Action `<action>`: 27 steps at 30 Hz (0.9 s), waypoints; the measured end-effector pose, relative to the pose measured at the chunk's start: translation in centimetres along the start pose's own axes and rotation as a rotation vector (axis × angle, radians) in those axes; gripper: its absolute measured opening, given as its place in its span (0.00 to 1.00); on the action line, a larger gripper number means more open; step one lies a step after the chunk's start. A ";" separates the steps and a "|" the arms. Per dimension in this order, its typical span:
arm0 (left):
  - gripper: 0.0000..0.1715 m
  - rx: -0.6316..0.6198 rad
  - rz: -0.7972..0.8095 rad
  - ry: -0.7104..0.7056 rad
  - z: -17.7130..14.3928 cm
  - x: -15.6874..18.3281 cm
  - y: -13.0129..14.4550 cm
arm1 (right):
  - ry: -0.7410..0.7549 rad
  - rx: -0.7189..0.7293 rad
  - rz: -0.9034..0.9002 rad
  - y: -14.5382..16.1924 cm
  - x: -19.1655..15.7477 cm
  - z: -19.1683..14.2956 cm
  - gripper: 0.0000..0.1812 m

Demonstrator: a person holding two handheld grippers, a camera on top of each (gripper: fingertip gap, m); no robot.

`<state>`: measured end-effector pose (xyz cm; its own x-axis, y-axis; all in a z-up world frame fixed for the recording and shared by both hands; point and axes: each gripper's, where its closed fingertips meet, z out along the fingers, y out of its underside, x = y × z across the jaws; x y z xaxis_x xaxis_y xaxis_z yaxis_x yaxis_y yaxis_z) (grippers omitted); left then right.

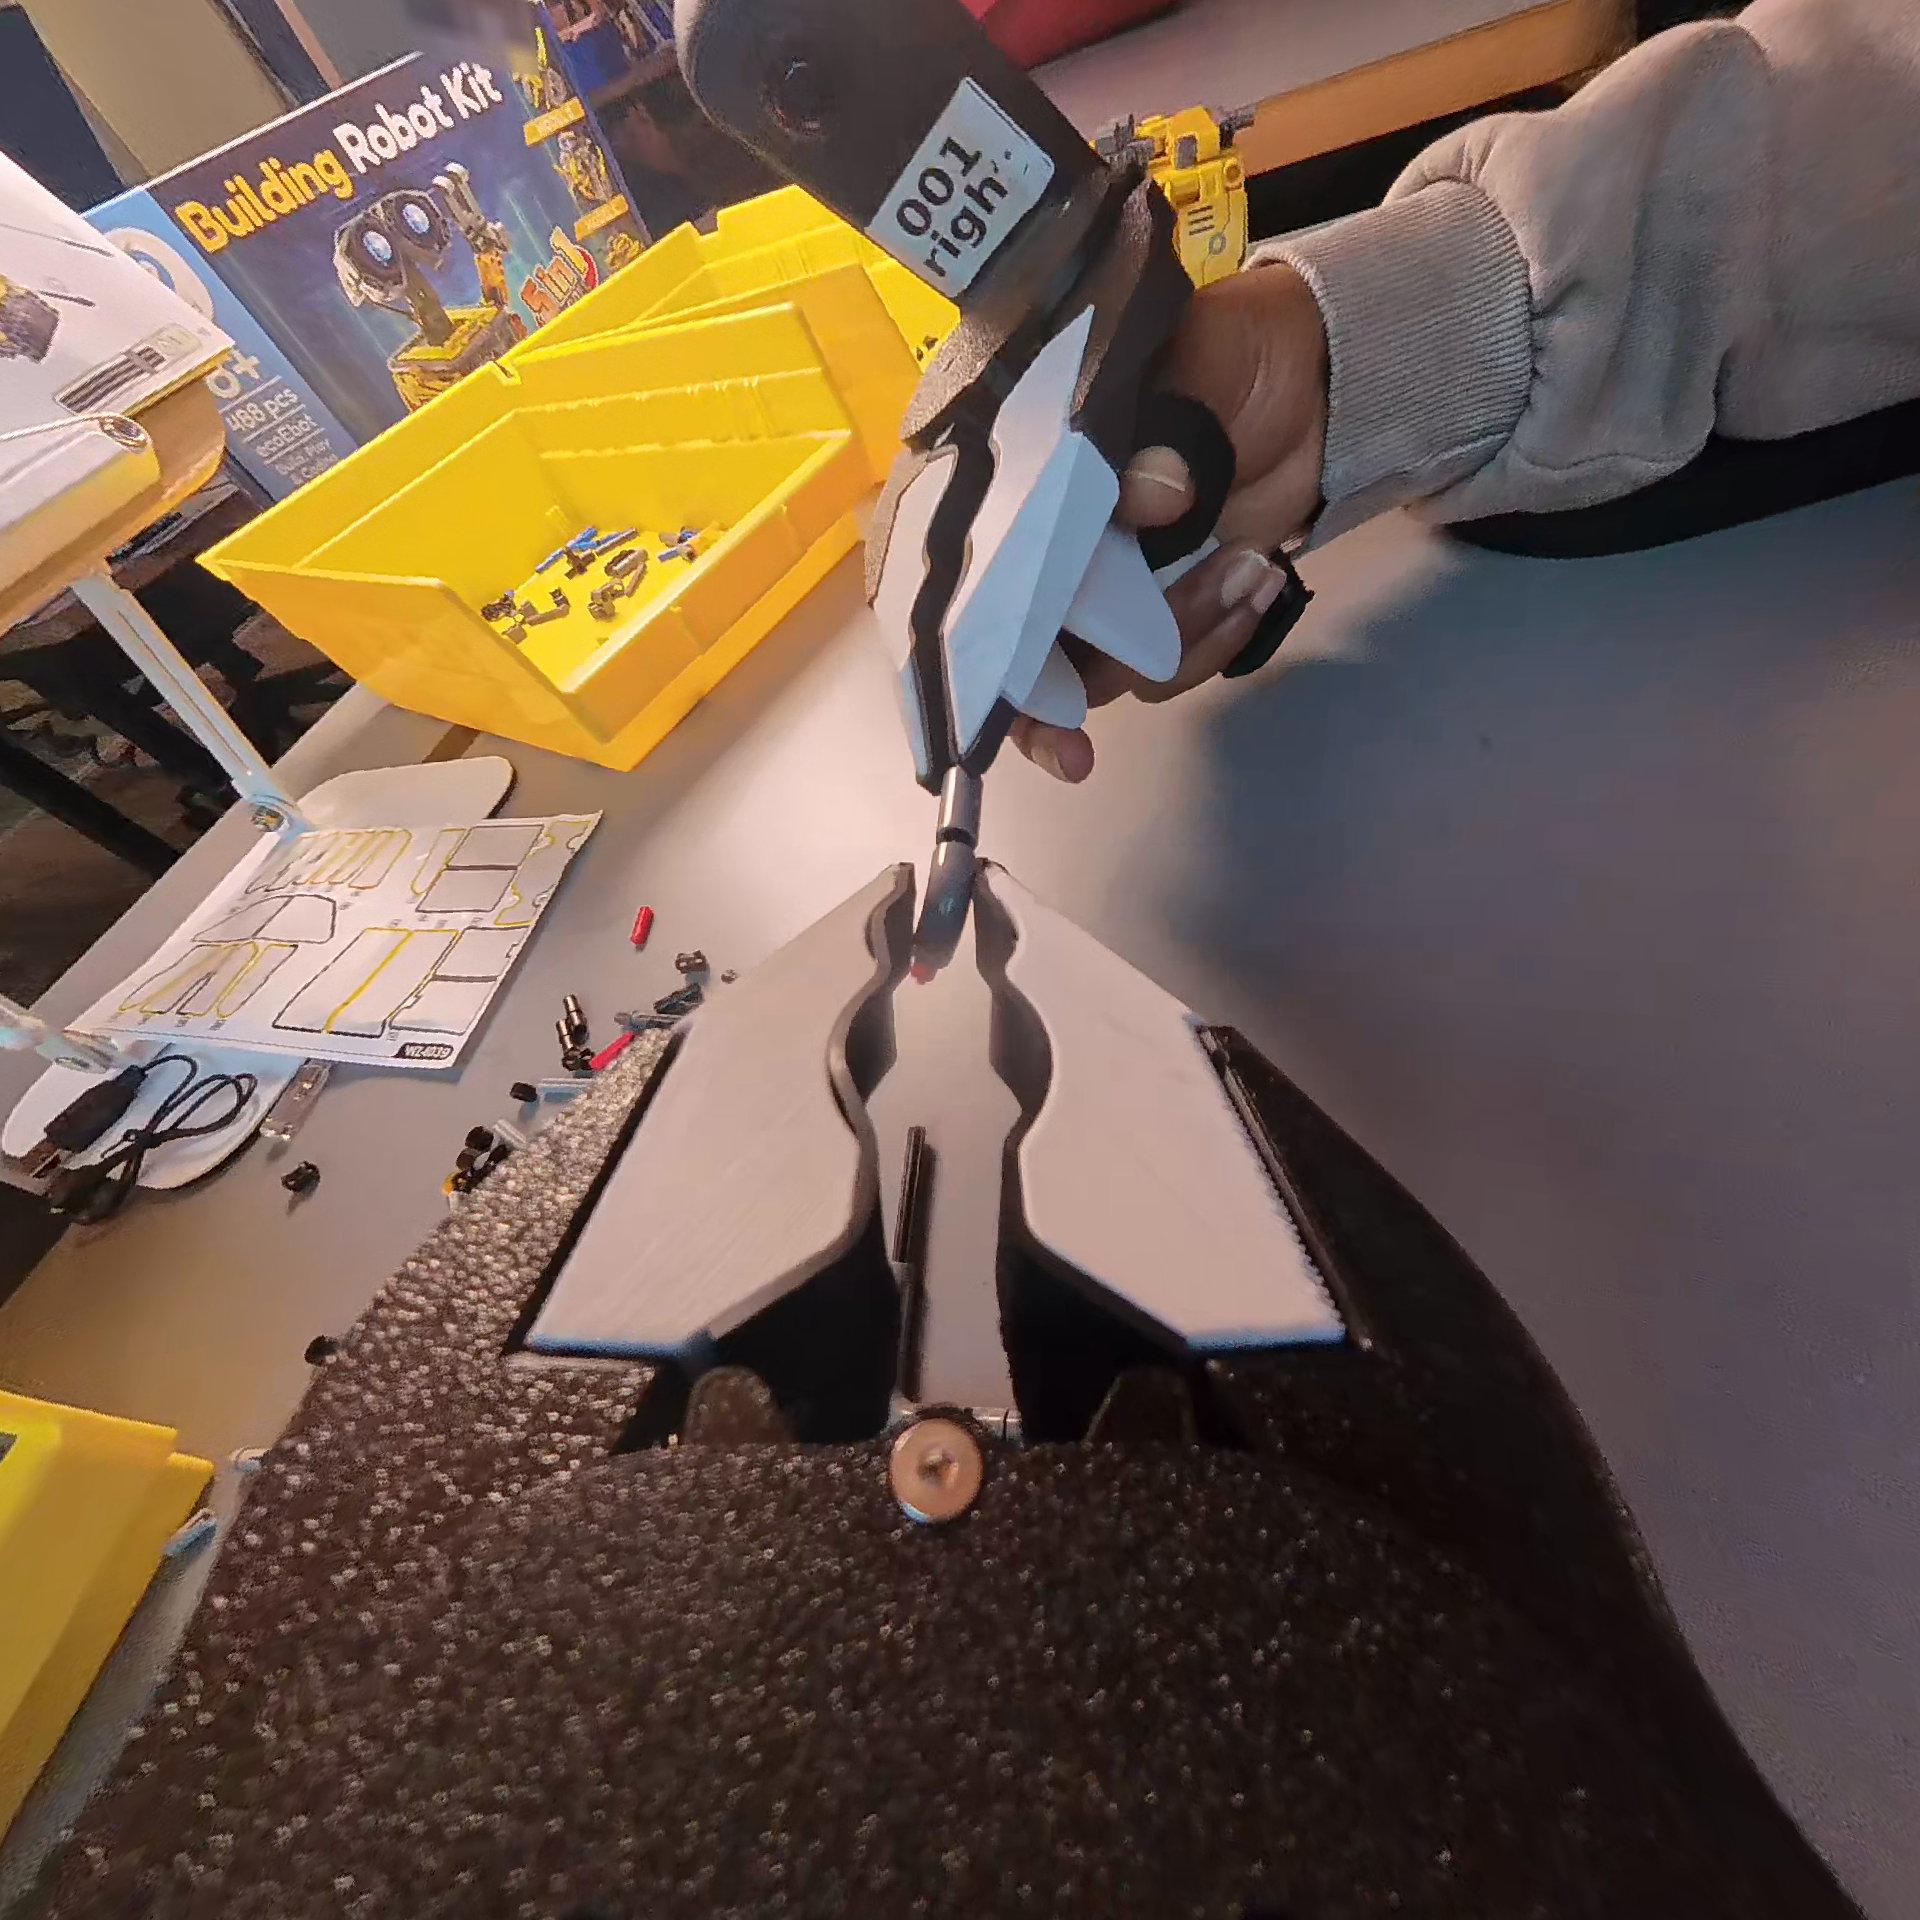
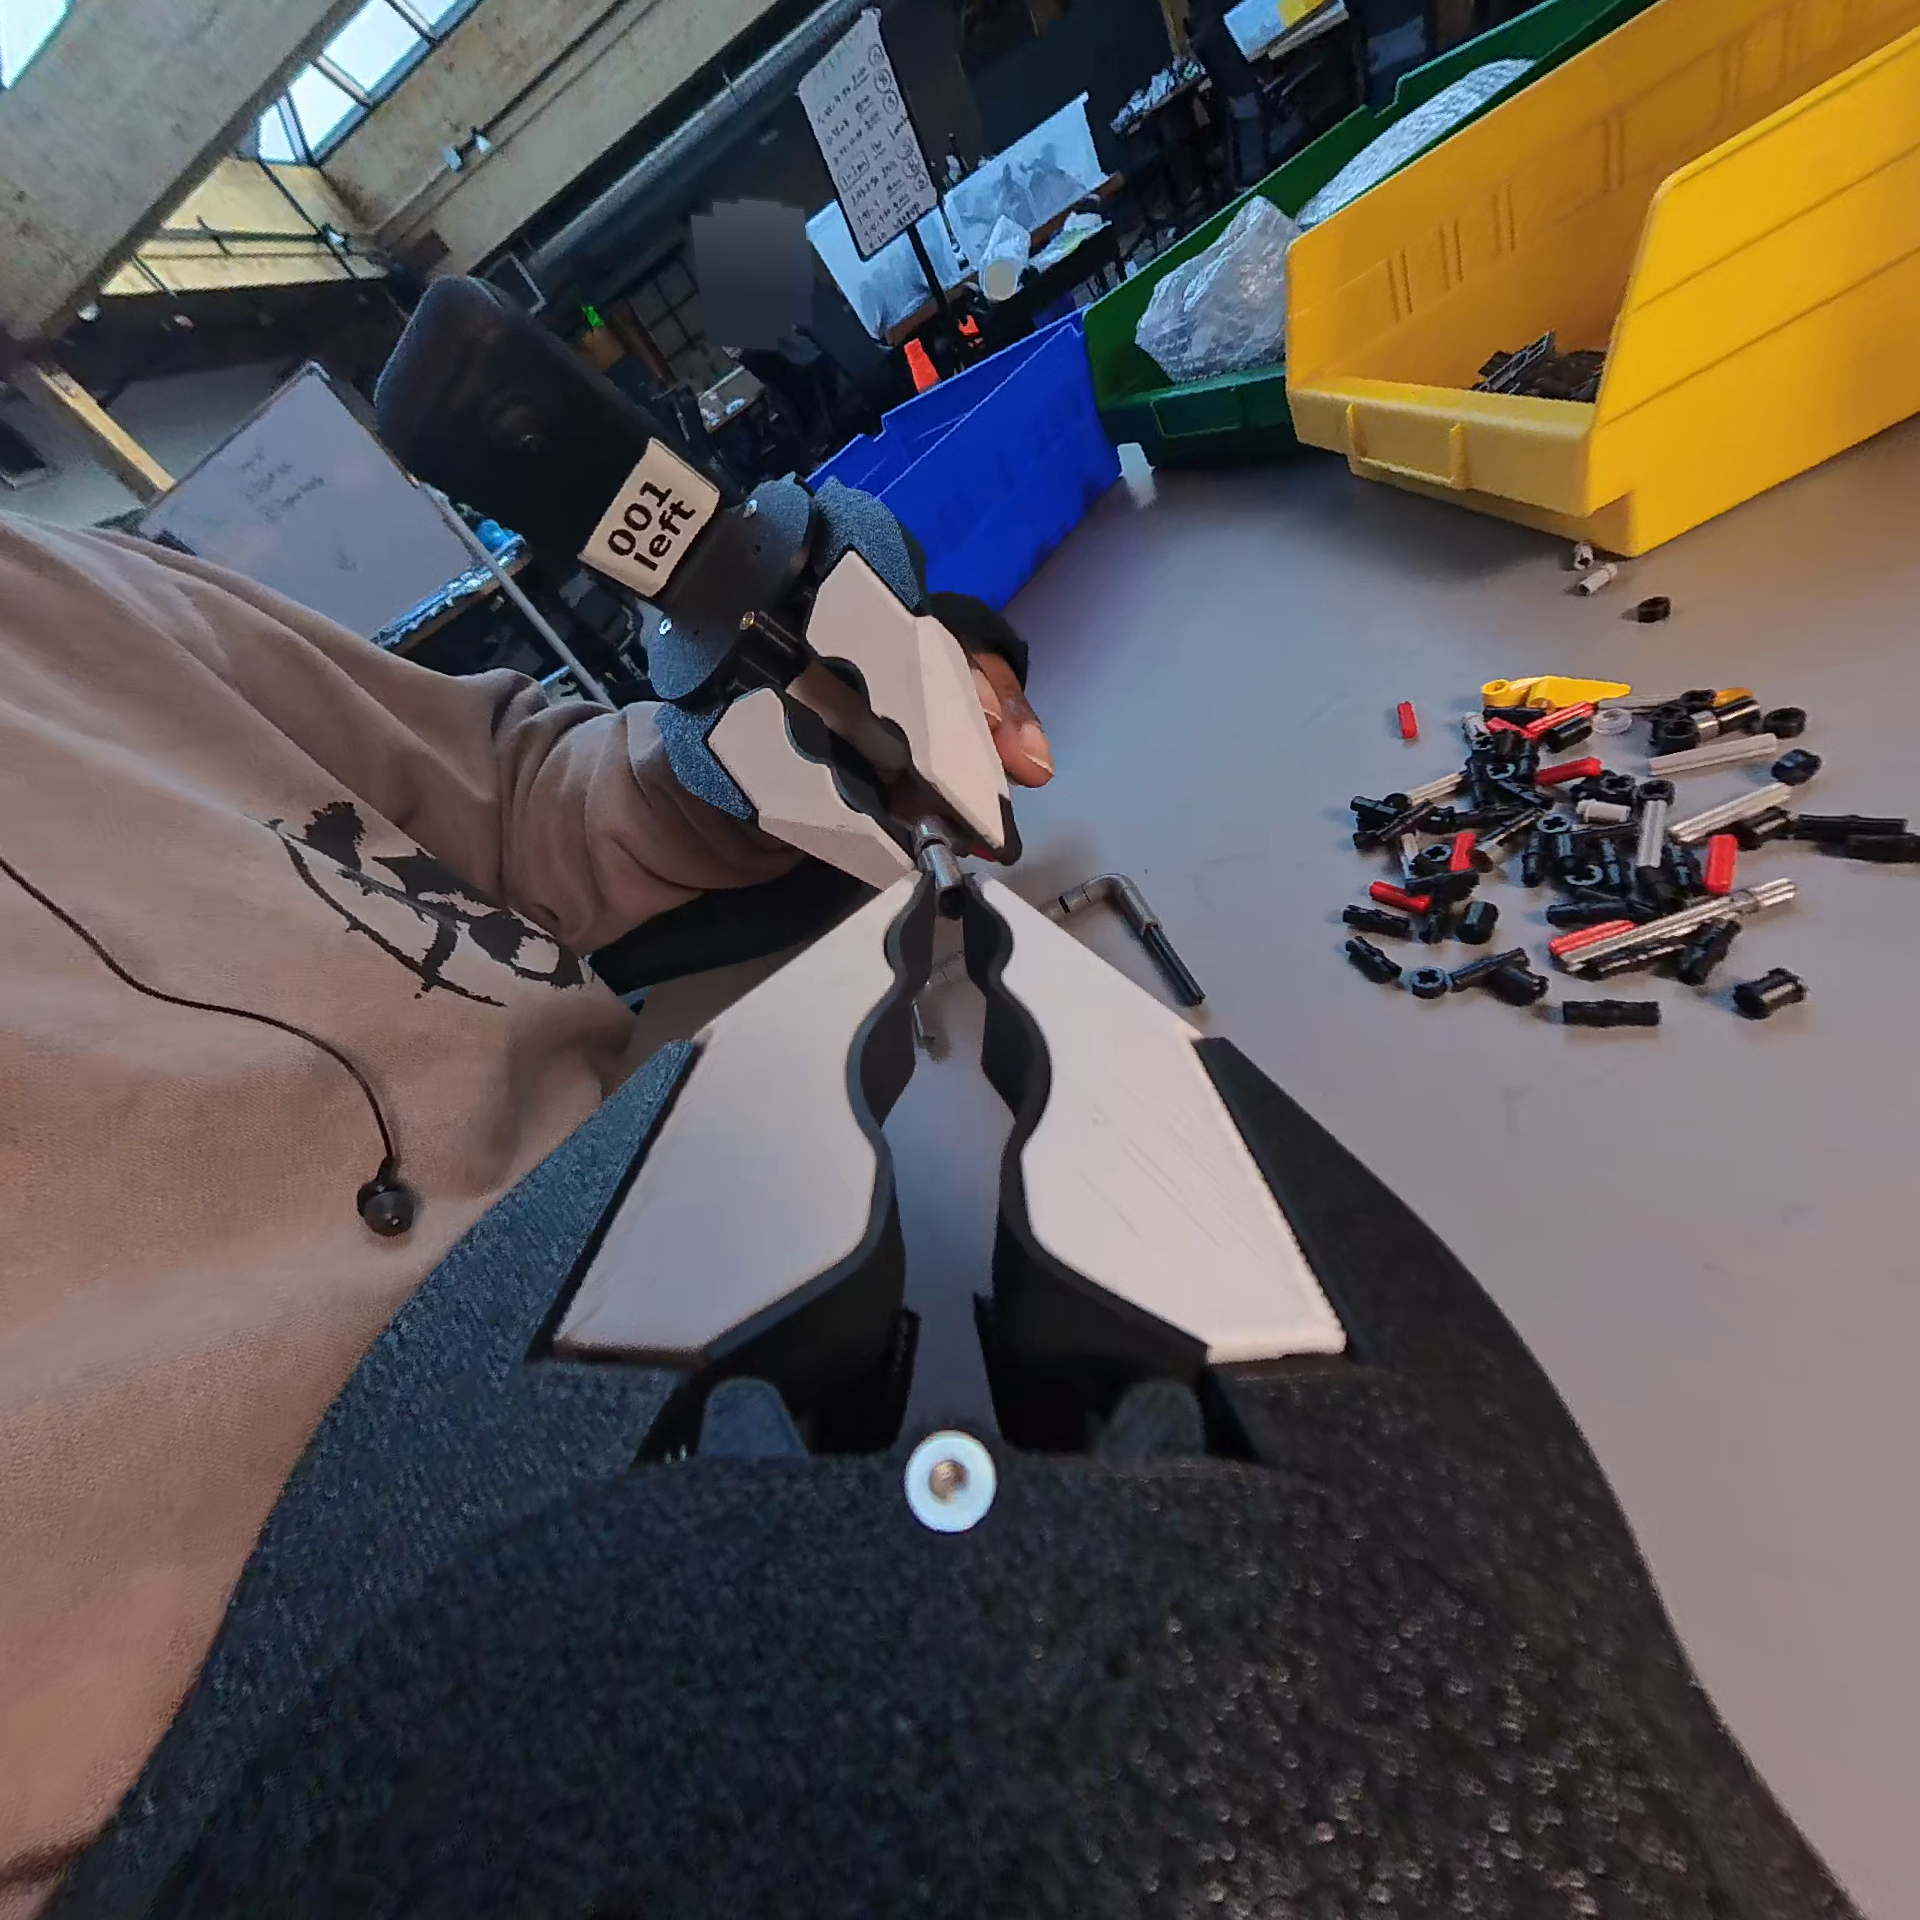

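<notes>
Here the left gripper [image 1: 943, 894] and right gripper [image 2: 943, 883] both clamp one small grey rod [image 1: 951, 862], above the grey table [image 1: 1455, 935].

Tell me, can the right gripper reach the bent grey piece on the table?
Probably yes, but not yet: the right gripper and left gripper both clamp the small grey rod. The bent grey piece lies close beside, unblocked.

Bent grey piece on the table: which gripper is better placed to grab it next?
Probably right. The bent grey piece lies beside the right gripper in its view; it doesn't show from the left gripper. Both are shut on the grey pin, so right must release.
</notes>
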<state>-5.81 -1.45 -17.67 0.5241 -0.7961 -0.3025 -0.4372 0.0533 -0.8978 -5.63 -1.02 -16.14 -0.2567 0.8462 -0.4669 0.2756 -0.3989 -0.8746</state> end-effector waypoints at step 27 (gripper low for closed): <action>0.05 -0.341 -0.060 0.259 1.4 4.3 6.3 | 0.212 -0.228 -0.675 2.6 0.7 -1.8 0.03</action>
<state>-5.25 -3.70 -25.14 0.3744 -0.9190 -0.1238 -0.6508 -0.1653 -0.7410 -3.40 -0.86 -18.46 -0.2605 0.9404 0.2184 0.3124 0.2962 -0.9026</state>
